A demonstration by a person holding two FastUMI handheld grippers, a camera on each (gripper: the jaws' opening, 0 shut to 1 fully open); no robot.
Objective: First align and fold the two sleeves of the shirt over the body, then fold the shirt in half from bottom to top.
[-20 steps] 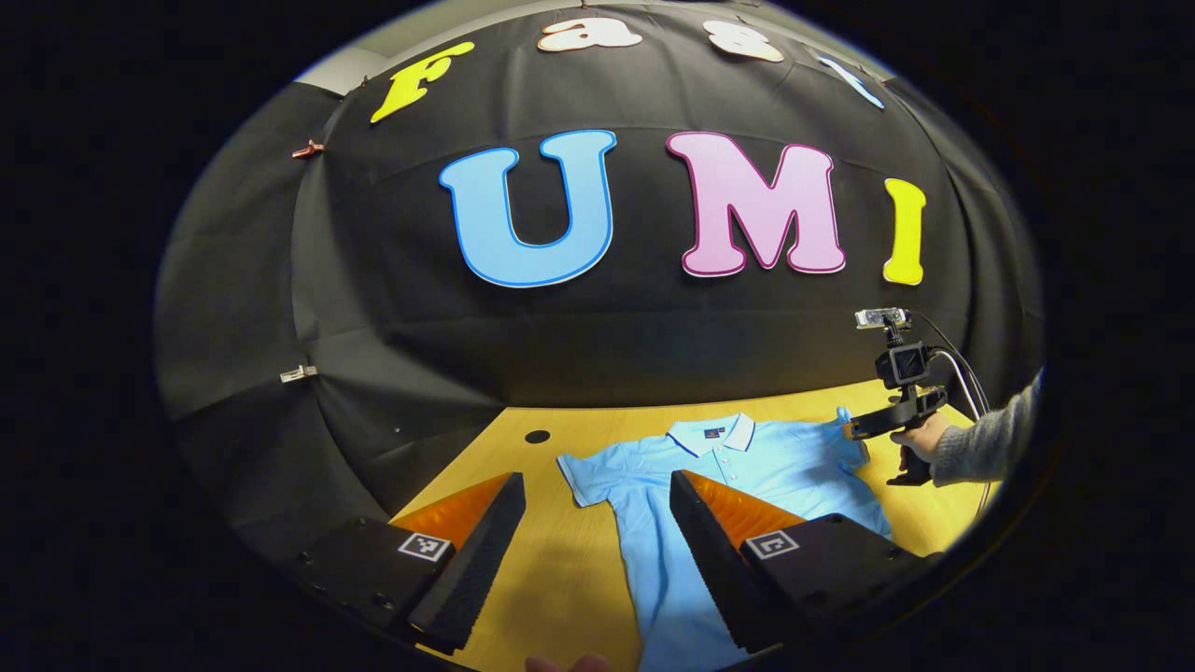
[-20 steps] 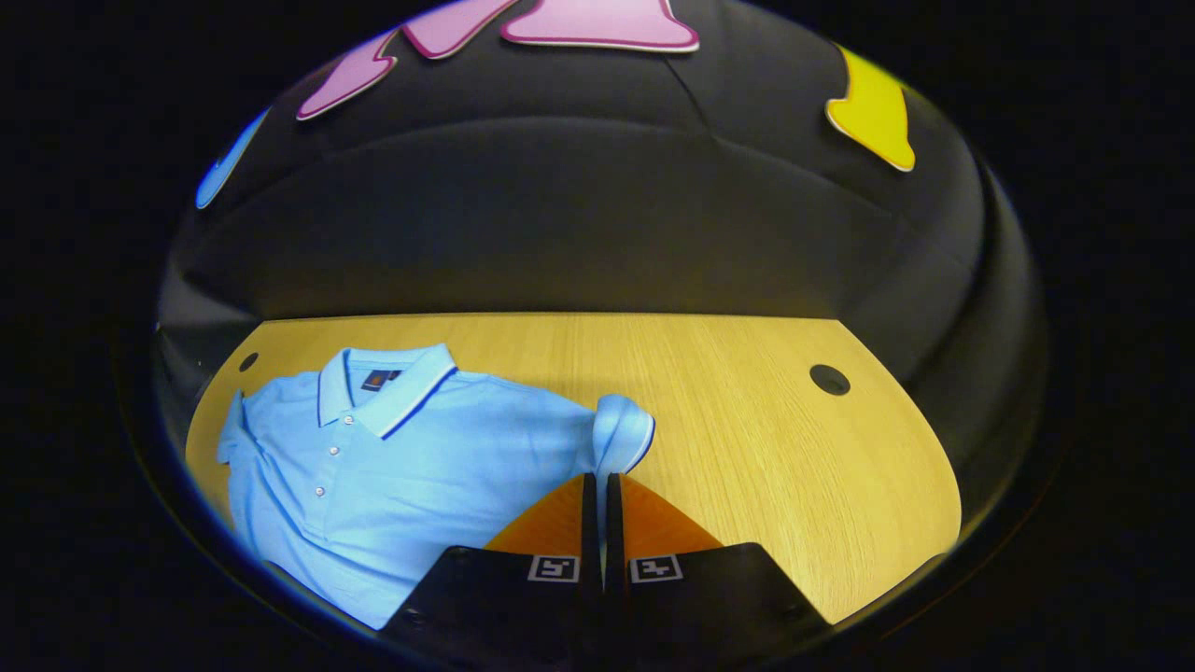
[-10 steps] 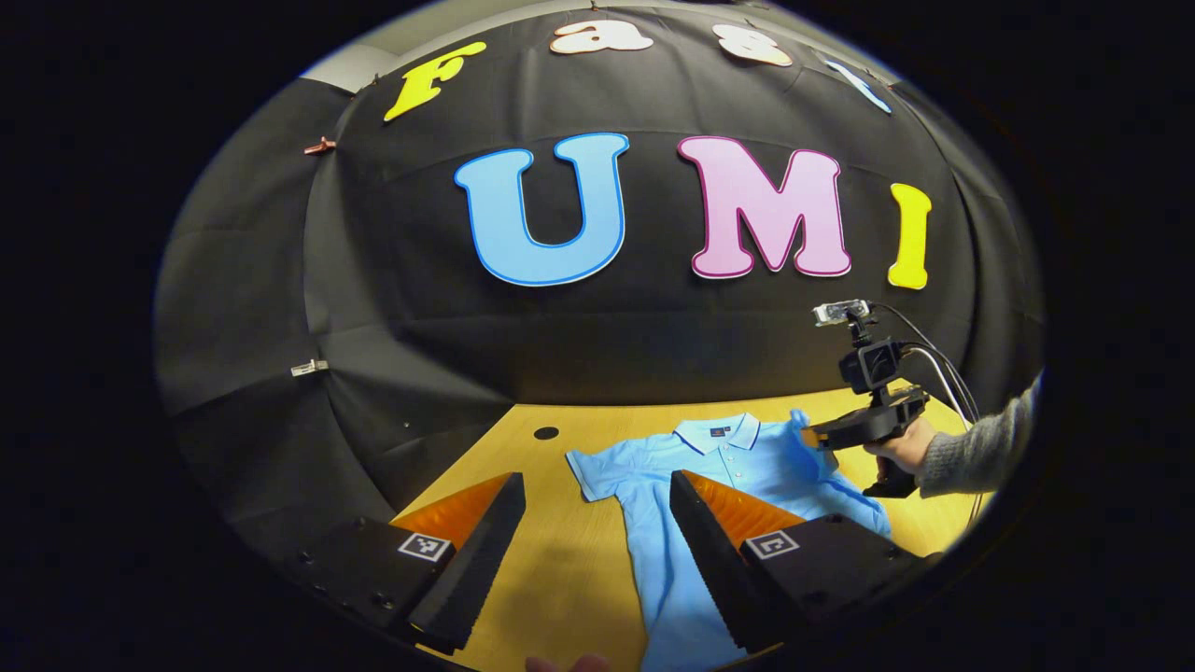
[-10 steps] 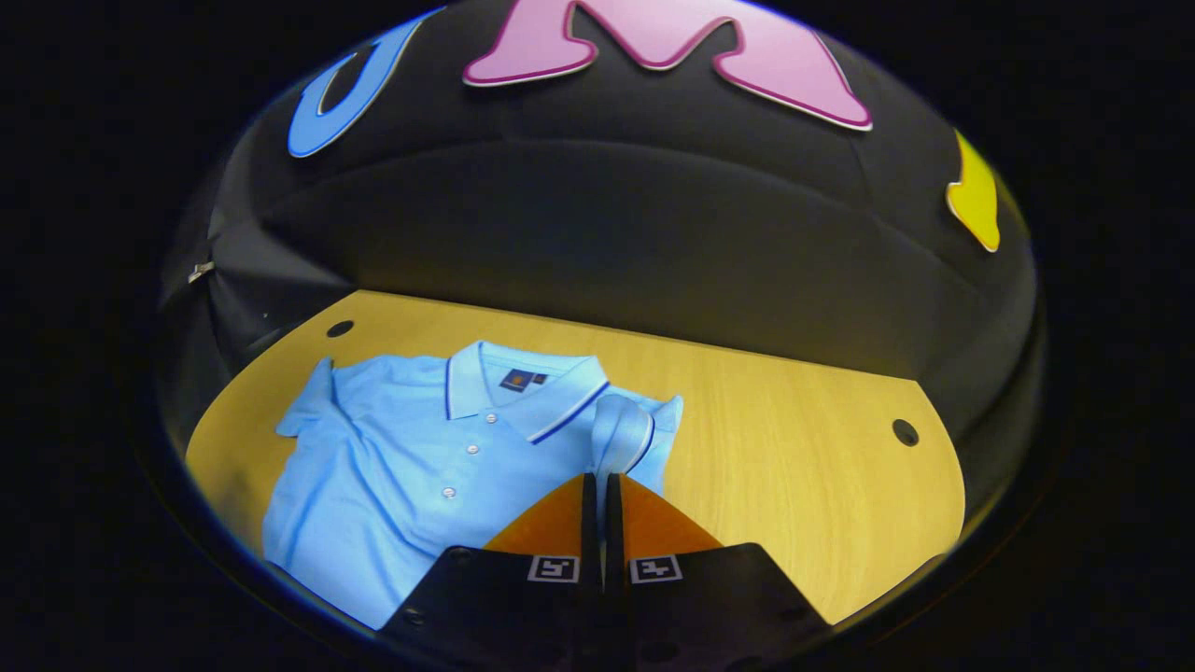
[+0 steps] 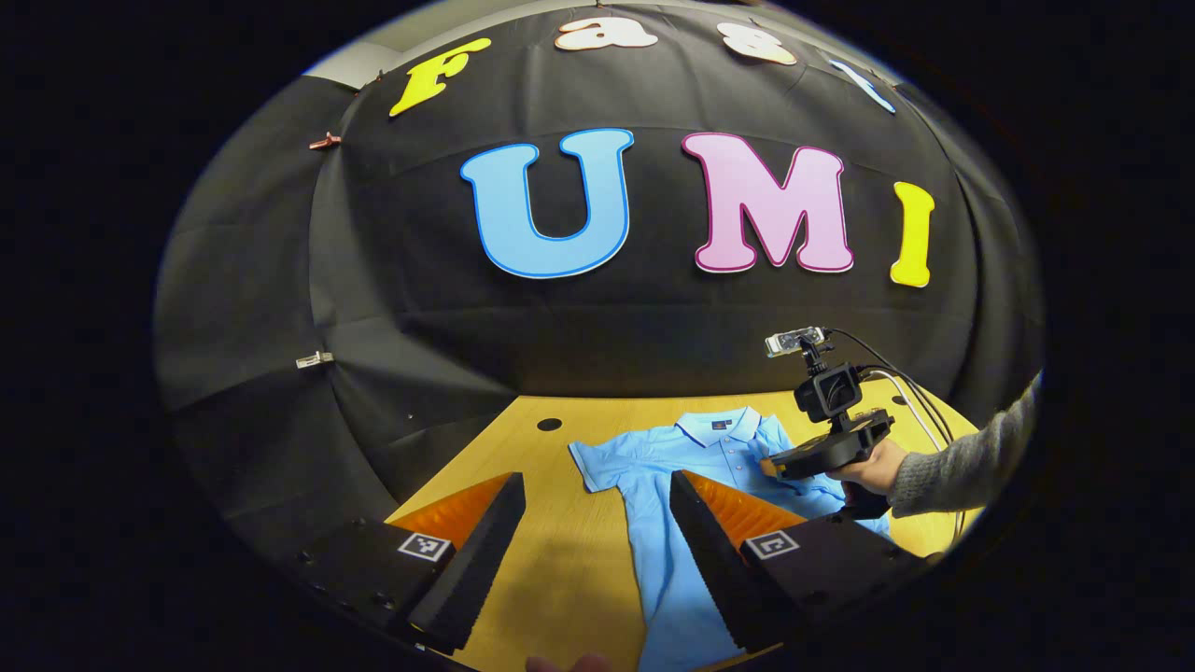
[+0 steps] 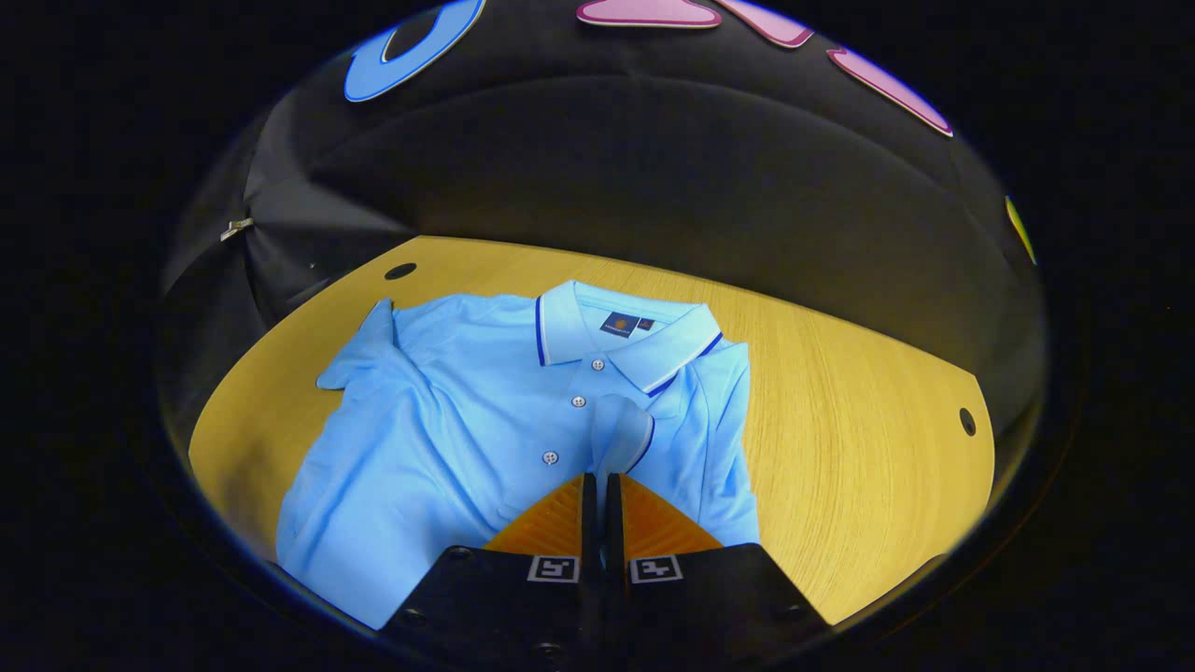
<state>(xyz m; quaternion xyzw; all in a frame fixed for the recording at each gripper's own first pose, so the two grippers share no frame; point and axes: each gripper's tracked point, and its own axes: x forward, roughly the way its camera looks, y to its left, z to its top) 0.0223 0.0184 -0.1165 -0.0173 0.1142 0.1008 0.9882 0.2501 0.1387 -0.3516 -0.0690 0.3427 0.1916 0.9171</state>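
Note:
A light blue polo shirt (image 6: 448, 420) lies face up on the wooden table (image 6: 840, 439), collar (image 6: 625, 331) toward the wall. My right gripper (image 6: 600, 478) is shut on the cuff of the shirt's right sleeve (image 6: 624, 431), holding it over the button placket. The other sleeve (image 6: 369, 350) lies spread out flat. In the left gripper view the shirt (image 5: 653, 467) lies ahead, and the right gripper (image 5: 822, 455) hangs over its chest in a hand (image 5: 873, 467). My left gripper (image 5: 596, 481) is open above the table by the shirt's lower body, with nothing between its fingers.
The table has round cable holes (image 6: 400, 271) (image 6: 967, 420) near its back corners. The black booth wall (image 5: 607, 345) closes the far side right behind the collar. A grey sleeve (image 5: 962, 462) reaches in from the right, with cables trailing from the right gripper.
My right gripper has carried the sleeve cuff from the shirt's outer edge inward over the chest. The left gripper has stayed open and nearly still.

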